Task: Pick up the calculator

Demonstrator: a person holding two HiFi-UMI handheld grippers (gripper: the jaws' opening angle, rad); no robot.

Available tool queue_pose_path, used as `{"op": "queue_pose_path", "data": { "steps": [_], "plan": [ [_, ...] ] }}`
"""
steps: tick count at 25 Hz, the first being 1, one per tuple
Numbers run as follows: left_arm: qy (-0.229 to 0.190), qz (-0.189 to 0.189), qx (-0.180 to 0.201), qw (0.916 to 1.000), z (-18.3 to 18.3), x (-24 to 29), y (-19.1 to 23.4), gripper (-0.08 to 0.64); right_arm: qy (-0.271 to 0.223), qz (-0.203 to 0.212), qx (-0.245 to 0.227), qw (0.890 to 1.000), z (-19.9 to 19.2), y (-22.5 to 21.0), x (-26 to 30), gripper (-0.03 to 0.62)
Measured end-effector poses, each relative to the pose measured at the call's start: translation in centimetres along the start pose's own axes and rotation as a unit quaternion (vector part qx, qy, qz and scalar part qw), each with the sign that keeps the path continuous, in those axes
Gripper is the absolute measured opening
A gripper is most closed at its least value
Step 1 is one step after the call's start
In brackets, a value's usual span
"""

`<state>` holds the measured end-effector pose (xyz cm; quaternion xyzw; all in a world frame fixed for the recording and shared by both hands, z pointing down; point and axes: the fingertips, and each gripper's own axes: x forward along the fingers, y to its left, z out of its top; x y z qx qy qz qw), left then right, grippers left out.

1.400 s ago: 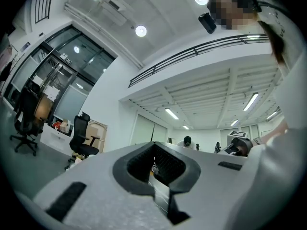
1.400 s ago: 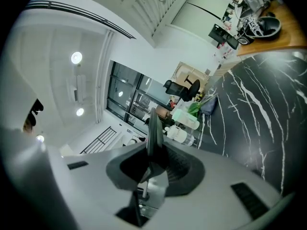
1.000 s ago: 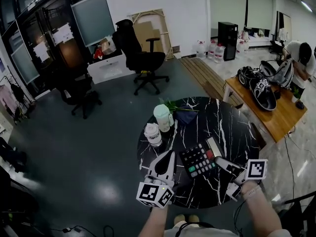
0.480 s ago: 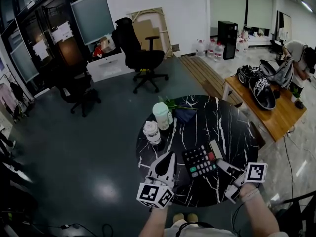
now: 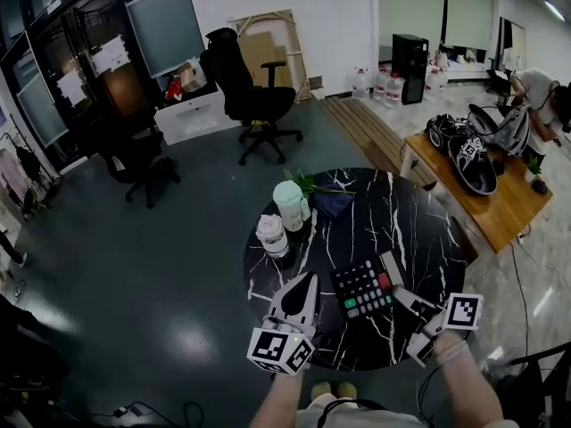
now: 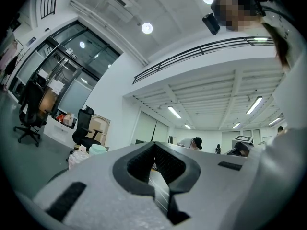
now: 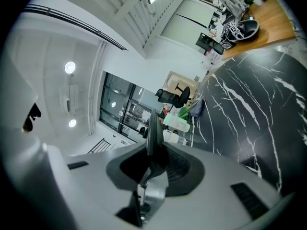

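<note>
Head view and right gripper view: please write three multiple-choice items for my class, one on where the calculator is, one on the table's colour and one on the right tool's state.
1. Where is the calculator?
A. At the near side of the table, between the left tool and the right tool
B. At the far rim, beside the cups
C. On the floor

2. What colour is the table?
A. Plain white
B. Black with white veins
C. Light wood

3. How is the right tool?
A. Wide open and empty
B. Shut on the calculator's edge
C. Out of sight

Key: 1 A, the head view shows it between the two tools. 2 B, white veins cross the black top. 3 B, the right gripper view shows a thin dark slab pinched between its jaws.
</note>
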<state>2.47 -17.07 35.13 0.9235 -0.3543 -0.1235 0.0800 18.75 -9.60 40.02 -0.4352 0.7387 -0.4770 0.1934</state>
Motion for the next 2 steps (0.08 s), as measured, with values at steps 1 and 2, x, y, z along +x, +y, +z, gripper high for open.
{"op": "queue_pose_path", "data": {
  "steps": [1, 2],
  "plan": [
    [0.001, 0.0, -0.001, 1.0, -0.01, -0.02, -0.01, 0.005, -0.001, -0.001, 0.001, 1.0, -0.01, 0.02, -0.03, 0.074],
    [0.001, 0.0, -0.002, 1.0, -0.04, -0.04, -0.01, 0.005, -0.001, -0.001, 0.001, 1.0, -0.02, 0.04, -0.06, 0.074]
  ]
}}
